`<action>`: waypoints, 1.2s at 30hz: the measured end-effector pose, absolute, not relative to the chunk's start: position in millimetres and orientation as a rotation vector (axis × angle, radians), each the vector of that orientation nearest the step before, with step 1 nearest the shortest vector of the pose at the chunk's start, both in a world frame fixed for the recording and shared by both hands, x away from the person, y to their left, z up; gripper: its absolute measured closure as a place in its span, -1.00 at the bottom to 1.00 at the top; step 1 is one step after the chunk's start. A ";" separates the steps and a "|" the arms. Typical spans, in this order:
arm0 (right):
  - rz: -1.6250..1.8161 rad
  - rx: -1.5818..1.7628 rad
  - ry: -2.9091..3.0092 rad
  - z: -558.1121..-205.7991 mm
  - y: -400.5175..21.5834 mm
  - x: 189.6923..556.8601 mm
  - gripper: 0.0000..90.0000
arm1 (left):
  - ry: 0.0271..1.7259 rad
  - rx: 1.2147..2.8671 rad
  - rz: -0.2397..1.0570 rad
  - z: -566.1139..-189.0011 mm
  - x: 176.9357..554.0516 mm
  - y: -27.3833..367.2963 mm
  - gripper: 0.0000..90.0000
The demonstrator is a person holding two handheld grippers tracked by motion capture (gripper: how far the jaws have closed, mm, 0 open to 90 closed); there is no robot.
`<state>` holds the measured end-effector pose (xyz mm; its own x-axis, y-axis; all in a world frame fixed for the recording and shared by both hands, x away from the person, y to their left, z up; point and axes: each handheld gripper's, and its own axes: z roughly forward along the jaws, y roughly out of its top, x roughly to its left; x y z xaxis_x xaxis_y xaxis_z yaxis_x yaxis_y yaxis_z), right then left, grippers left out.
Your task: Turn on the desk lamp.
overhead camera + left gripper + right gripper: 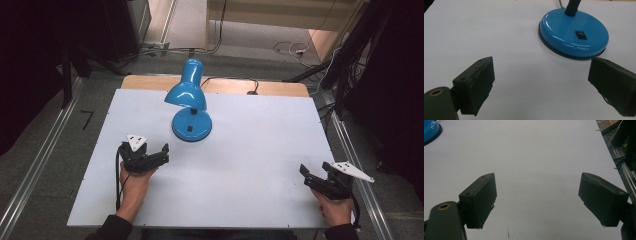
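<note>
A blue desk lamp stands on the white table (260, 150), a little left of the middle. Its round base (191, 126) carries a small black switch (581, 35), and its shade (186, 92) tilts down toward the front. My left gripper (145, 148) is open and empty, just front-left of the base. In the left gripper view the base (574, 35) lies ahead and to the right of that gripper (541, 65). My right gripper (315, 169) is open and empty near the table's front right corner. Bare table lies between its jaws (537, 178).
The lamp's black cable (230, 80) runs over the wooden back edge of the table. Metal rails (35, 165) run along the floor on both sides. Dark equipment and loose cables stand beyond the table's far corners. A sliver of the lamp base (430, 130) shows far left in the right gripper view.
</note>
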<state>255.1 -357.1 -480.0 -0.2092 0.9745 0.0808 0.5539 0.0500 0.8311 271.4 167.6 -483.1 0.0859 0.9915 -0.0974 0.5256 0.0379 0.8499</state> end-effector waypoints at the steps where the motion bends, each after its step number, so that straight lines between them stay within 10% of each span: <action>1: 1.052 1.530 1.814 -480.0 -356.9 255.0 -0.70 | 1.534 1.590 0.762 -483.0 272.3 167.0 -0.80; 36: 1.049 1.528 1.824 -480.7 -356.1 255.9 -0.70 | 1.459 1.612 0.751 -480.1 301.6 149.7 -0.55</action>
